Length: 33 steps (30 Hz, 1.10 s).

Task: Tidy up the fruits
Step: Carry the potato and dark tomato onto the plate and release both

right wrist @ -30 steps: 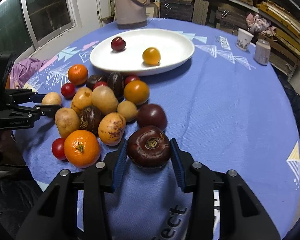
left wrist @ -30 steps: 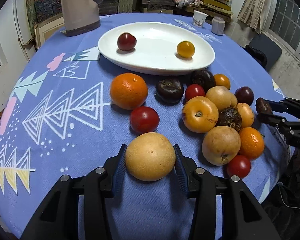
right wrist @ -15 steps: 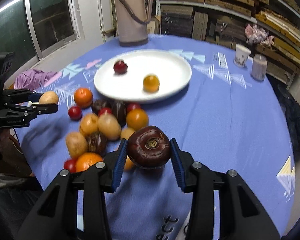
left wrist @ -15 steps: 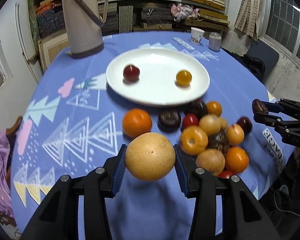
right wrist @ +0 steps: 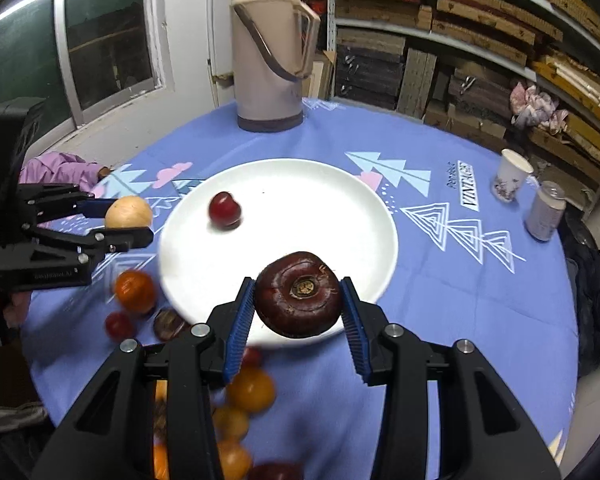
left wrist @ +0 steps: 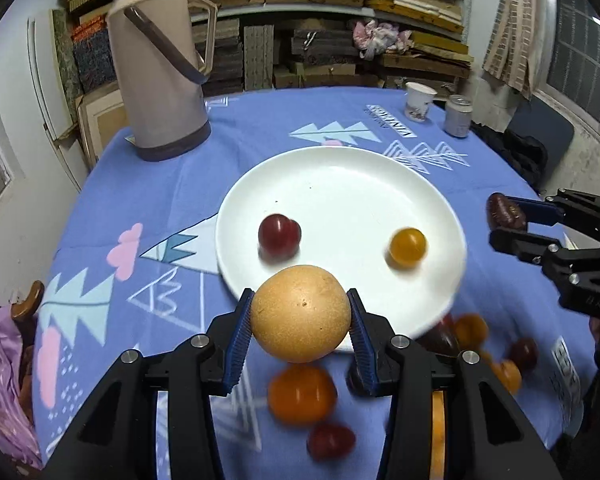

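While both wrist views look down at the same white plate (left wrist: 340,184), each gives me something the other lacks. From the left wrist view I see my left gripper (left wrist: 300,316) with its jaws clamped on a tan round fruit (left wrist: 300,312), held low in the frame over the plate's near rim. Only this view shows the small yellow fruit (left wrist: 407,246) on the plate's right half, beside the dark red fruit (left wrist: 279,235) near the middle. At the right edge my right gripper (left wrist: 508,224) shows side-on.

From the right wrist view the right gripper (right wrist: 299,300) has its jaws closed on a dark maroon fruit (right wrist: 299,294), stem scar facing the camera, also over the near rim; it hides the spot where the yellow fruit would be. The left gripper (right wrist: 134,220) appears at the left edge, just off the plate's left rim.

Loose fruits (right wrist: 135,290) lie blurred on the blue cloth of the counter (left wrist: 188,184) below and left of the plate in this view. The plate's centre and far half are bare. A thermos (left wrist: 160,64) stands upper left, well apart from the plate; a paper cup (right wrist: 510,176) and a can (right wrist: 544,210) sit near the counter's right edge.
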Motion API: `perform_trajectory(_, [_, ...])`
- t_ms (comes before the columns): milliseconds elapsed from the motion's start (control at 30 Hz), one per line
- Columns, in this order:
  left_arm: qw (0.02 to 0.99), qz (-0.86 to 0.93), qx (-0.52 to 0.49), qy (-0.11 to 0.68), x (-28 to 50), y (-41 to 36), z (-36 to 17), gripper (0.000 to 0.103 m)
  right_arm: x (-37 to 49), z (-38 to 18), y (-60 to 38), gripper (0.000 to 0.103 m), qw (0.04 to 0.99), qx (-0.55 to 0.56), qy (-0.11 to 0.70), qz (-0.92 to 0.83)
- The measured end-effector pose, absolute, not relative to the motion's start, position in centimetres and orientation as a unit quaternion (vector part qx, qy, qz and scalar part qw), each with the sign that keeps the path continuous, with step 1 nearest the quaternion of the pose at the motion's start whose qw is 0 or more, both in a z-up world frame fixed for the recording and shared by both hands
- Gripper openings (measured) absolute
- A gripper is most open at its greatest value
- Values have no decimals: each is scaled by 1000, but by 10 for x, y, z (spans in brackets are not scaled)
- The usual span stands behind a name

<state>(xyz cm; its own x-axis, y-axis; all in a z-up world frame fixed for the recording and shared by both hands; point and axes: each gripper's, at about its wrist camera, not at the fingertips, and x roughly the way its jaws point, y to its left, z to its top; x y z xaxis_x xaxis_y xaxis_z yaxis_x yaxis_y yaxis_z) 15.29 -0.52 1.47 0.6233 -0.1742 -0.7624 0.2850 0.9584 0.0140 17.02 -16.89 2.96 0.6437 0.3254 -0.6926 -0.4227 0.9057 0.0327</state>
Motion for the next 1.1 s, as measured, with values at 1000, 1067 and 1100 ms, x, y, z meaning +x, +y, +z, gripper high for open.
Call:
perform_trajectory(1000, [886, -105, 45, 450, 206, -2, -15, 72, 258, -18, -180, 56, 892, -7, 412, 186])
perform_trajectory(1067, [887, -107, 47, 446, 200, -2, -12, 72, 248, -14, -182, 63, 896, -11, 405, 184])
perform_trajectory(1100, [888, -108, 48, 445, 198, -3, -11, 72, 244, -12, -183, 65, 897, -12, 402, 184])
